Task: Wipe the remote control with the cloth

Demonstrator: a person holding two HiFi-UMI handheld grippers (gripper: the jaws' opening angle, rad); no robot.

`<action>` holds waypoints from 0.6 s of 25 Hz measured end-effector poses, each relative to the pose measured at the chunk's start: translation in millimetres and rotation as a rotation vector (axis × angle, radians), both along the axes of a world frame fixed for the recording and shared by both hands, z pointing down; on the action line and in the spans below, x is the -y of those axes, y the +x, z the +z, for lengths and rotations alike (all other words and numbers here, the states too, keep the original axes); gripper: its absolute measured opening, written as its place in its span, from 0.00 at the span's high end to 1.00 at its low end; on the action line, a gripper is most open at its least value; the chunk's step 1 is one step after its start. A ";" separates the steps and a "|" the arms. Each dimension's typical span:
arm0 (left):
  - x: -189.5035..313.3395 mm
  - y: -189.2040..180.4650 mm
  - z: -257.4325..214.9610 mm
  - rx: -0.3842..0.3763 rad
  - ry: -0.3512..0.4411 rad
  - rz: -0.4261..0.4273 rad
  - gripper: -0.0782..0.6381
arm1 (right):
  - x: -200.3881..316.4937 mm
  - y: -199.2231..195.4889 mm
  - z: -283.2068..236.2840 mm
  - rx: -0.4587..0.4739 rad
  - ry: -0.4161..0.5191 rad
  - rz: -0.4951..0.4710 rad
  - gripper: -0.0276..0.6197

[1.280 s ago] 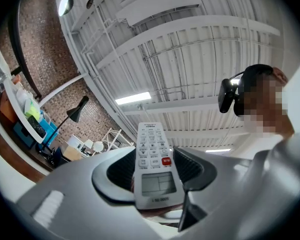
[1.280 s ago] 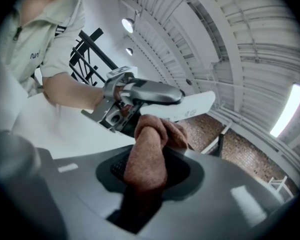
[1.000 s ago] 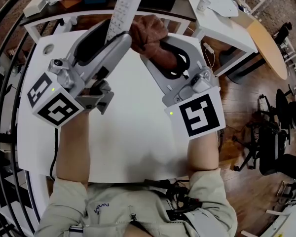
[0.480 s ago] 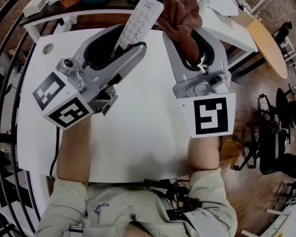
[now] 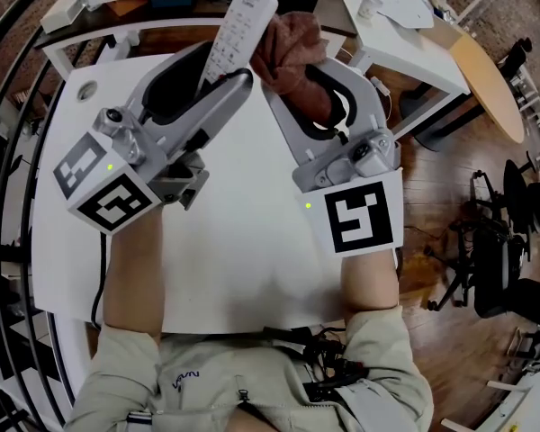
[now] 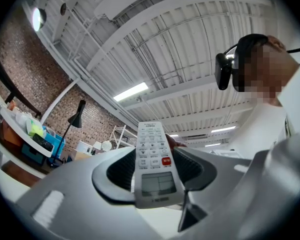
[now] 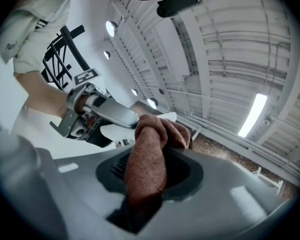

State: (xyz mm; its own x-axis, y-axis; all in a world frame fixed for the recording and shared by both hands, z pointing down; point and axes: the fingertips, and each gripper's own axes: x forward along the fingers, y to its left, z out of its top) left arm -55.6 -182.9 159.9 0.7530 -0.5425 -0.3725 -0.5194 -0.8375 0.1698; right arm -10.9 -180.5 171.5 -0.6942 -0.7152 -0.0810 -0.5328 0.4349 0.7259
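**Cloth swings back onto the raised remote**

Since half a second ago the right gripper point(image 5: 317, 97) has swung left. It has carried the bunched reddish-brown terry cloth point(image 5: 288, 48) from well right of the slim white plastic remote control point(image 5: 237, 30) back against that remote's right edge. The remote has tipped more upright to meet it.

In the head view, the left gripper point(image 5: 211, 75) is clenched on the remote's lower end. Most of the remote's length therefore stands free above the jaws for wiping. Both tools hang in the air over the far part of the white rectangular table point(image 5: 243, 250). A cluttered dark desk point(image 5: 162, 12) lies just beyond the remote's tip and a second white table point(image 5: 414, 52) sits far right. Open room for strokes is probably sideways and toward the near side, not farther out.

In the left gripper view, the two pads clamp the remote's long edges just beside its small display, with the button face turned to the camera. Only a brown sliver of cloth shows behind the right edge, so the rubbing seems to fall on that edge and the back.

In the right gripper view, the jaws squeeze a twisted neck of the cloth. This leaves a soft wad past the tips as the working pad. The left gripper shows beyond it, to the left.
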 end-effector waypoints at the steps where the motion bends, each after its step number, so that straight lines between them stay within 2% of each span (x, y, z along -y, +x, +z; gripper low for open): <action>1: 0.6 -2.0 -1.0 -0.011 -0.003 0.001 0.55 | -0.8 -3.5 4.4 -0.022 -0.009 -0.011 0.77; 15: 4.9 -18.7 -7.0 -0.053 -0.010 -0.033 0.55 | -19.9 -45.2 51.3 -0.246 -0.098 -0.178 0.77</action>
State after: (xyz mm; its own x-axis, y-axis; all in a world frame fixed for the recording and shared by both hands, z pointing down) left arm -74.3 -187.8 152.9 0.7139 -0.5707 -0.4058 -0.5368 -0.8181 0.2062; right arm -56.1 -160.6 222.8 -0.7995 -0.5766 0.1684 -0.2552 0.5798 0.7738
